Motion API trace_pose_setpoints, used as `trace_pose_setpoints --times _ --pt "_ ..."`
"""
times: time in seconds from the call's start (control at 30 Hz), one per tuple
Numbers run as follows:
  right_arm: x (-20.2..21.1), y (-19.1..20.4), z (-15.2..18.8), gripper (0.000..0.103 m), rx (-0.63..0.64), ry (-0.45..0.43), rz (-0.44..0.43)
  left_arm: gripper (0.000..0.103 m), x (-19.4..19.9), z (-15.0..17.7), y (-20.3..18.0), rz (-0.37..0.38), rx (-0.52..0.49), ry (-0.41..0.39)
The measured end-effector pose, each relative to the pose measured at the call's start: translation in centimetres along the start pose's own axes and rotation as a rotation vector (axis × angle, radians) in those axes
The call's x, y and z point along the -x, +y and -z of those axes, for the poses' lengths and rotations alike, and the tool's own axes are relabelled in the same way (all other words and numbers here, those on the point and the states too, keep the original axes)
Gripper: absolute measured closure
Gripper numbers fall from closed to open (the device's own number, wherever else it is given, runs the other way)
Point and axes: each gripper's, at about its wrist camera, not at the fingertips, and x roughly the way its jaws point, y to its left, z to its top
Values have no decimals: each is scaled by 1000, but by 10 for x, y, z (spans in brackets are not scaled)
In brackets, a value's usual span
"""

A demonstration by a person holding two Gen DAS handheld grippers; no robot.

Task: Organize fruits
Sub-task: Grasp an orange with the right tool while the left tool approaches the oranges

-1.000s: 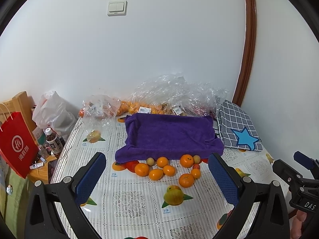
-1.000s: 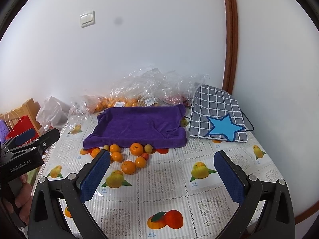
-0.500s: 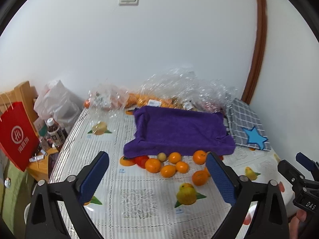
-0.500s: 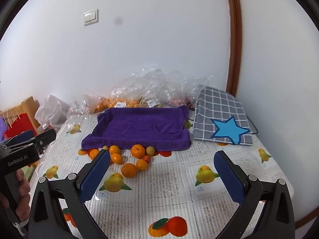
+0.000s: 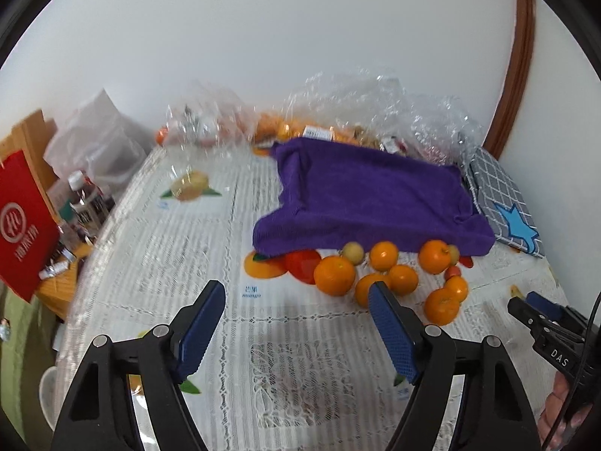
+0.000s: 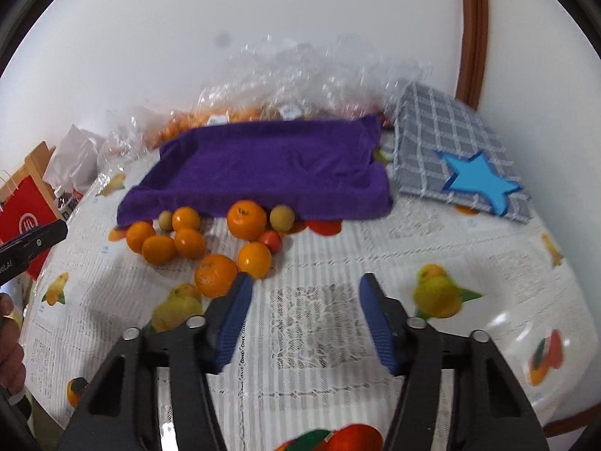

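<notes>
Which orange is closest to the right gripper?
The orange at the front of the pile, right by the right gripper's left fingertip. All the other oranges sit farther back, toward the purple towel.

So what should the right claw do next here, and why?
Probably ease the right claw forward and left onto the nearest orange: its jaws are open and empty, and that orange lies loose just beside the left fingertip, outside the purple cloth.

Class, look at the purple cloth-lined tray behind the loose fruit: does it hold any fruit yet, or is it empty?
Empty. The purple cloth-lined tray shows only bare fabric inside; the loose oranges lie on the tablecloth in front.
</notes>
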Motion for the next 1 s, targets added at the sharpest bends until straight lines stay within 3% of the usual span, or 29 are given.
trace_pose_setpoints --times 0.13,0.33,0.5,1.0 --pt "-28 -1 4 61 -17 43 -49 26 -24 6 5 -8 16 30" --pt "-56 14 9 62 39 86 -97 26 -49 17 17 -17 31 71" --pt "-72 19 7 64 13 118 -149 26 -60 22 22 -31 29 96" --pt "-90 37 -9 64 49 112 -104 26 -68 24 21 -27 18 83"
